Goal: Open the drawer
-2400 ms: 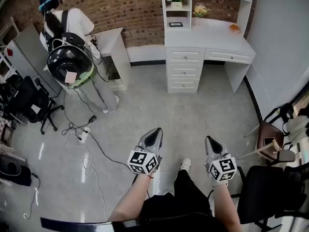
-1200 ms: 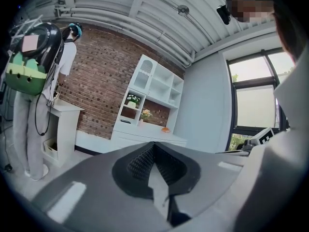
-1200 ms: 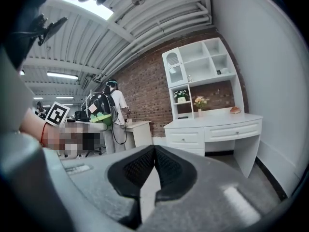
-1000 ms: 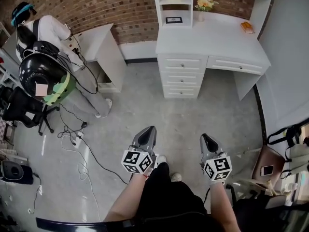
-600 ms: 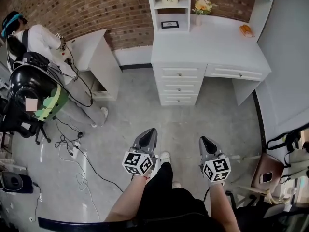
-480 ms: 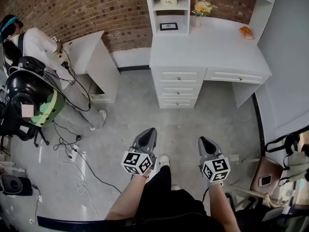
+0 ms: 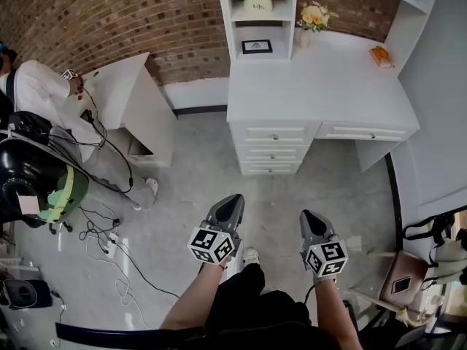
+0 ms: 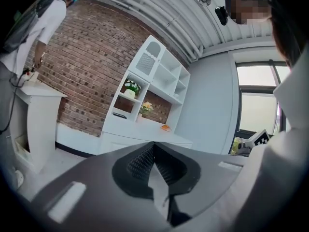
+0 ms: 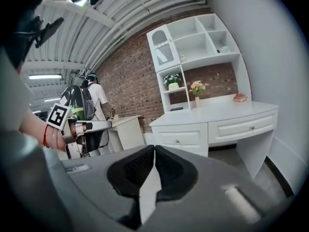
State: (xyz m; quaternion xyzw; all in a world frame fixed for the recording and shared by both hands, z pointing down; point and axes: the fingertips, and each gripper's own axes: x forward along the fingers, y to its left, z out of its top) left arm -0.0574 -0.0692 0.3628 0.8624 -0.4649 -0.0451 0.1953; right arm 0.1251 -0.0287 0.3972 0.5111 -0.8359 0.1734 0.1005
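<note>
The white desk (image 7: 321,86) stands ahead against the brick wall. Its stack of three drawers (image 7: 273,150) and its wide drawer (image 7: 363,132) are all closed. My left gripper (image 7: 233,200) and right gripper (image 7: 307,216) hover side by side over the floor, well short of the desk and pointing at it. The left gripper (image 8: 153,144) is shut and empty. On the right gripper (image 9: 154,149) the jaws have just been closing, with nothing between them; they now meet. The right gripper view shows the drawer stack (image 9: 179,137) and the wide drawer (image 9: 244,127).
A person in a white top (image 7: 33,93) works at a small white cabinet (image 7: 128,97) on the left, beside dark equipment (image 7: 29,177). Cables (image 7: 109,235) trail across the floor. A chair (image 7: 401,283) stands at the right. A shelf unit with flowers (image 7: 255,6) tops the desk.
Both grippers and the view have advanced toward the desk, which now looks nearer. The person on the left has slid toward the picture's left edge.
</note>
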